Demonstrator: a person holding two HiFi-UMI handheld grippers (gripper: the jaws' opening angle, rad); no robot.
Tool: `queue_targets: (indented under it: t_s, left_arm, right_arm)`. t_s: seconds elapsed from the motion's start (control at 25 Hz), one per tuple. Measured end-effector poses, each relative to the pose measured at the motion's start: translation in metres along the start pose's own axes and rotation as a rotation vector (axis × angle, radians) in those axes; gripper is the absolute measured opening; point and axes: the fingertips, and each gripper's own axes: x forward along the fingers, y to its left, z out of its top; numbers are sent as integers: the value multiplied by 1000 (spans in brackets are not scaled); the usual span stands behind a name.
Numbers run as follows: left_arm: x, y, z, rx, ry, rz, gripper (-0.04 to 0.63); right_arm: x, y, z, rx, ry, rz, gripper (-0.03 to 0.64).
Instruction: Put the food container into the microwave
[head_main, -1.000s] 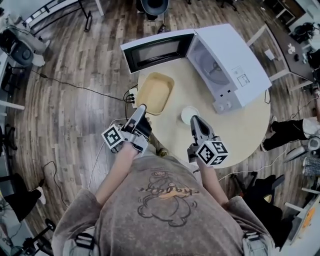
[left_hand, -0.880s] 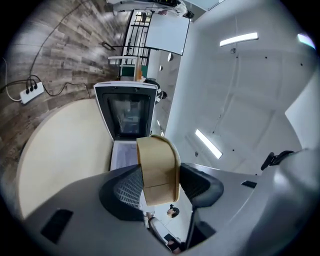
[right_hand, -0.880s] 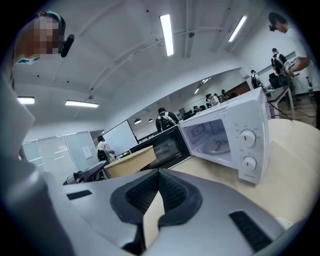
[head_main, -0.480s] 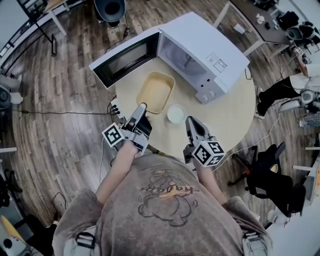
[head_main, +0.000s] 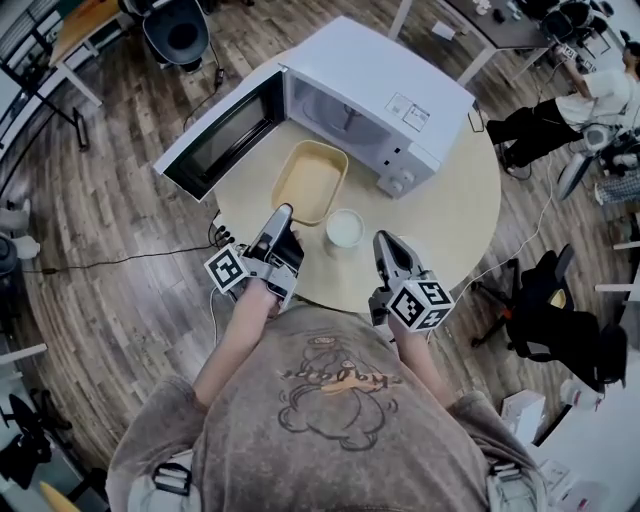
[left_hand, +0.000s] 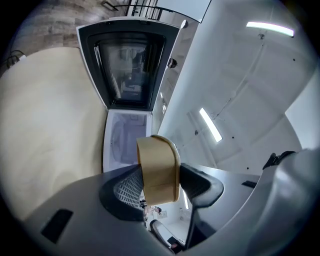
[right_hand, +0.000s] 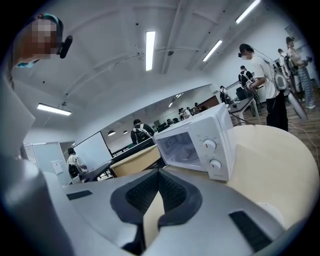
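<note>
The tan food container (head_main: 312, 178) is in front of the white microwave (head_main: 380, 95), whose door (head_main: 215, 135) hangs open to the left. My left gripper (head_main: 284, 213) is shut on the container's near rim. In the left gripper view the tan wall (left_hand: 159, 167) is pinched between the pads, with the open cavity (left_hand: 125, 140) straight ahead. I cannot tell whether the container rests on the table. My right gripper (head_main: 385, 240) hovers over the table's near edge, shut and holding nothing; its pads (right_hand: 172, 192) meet.
A white round bowl or lid (head_main: 345, 228) sits on the round beige table (head_main: 450, 210) between the two grippers. Cables and a power strip (head_main: 222, 235) lie on the floor at the left. Office chairs and people are around the room.
The view has swung. The container, held by my left gripper, has gone from below the open door to in front of the cavity, closer to the white bowl. The right gripper stays shut.
</note>
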Motion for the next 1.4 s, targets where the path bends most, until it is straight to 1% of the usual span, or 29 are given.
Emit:
queue_targets:
  t_s: [0.36,0.72,1.04,1.2,1.4]
  left_arm:
    - [7,9,7,-2,41,23,239]
    - [19,18,22,3,26,31,239]
    - [40,42,27,11,61,57,239]
    - [52,54,31,-6,66,61,239]
    - [69,68,34,16,95,78,239]
  right_arm:
    - [4,-3,-1,33,-36,-36,0]
    - [17,-7,5,34,-27,-25,0]
    - [23,-19,15,40,-50,-42,0]
    - [21,-25,17,46,-58,-57,0]
    - [18,-33,17,58,-62,-79,0]
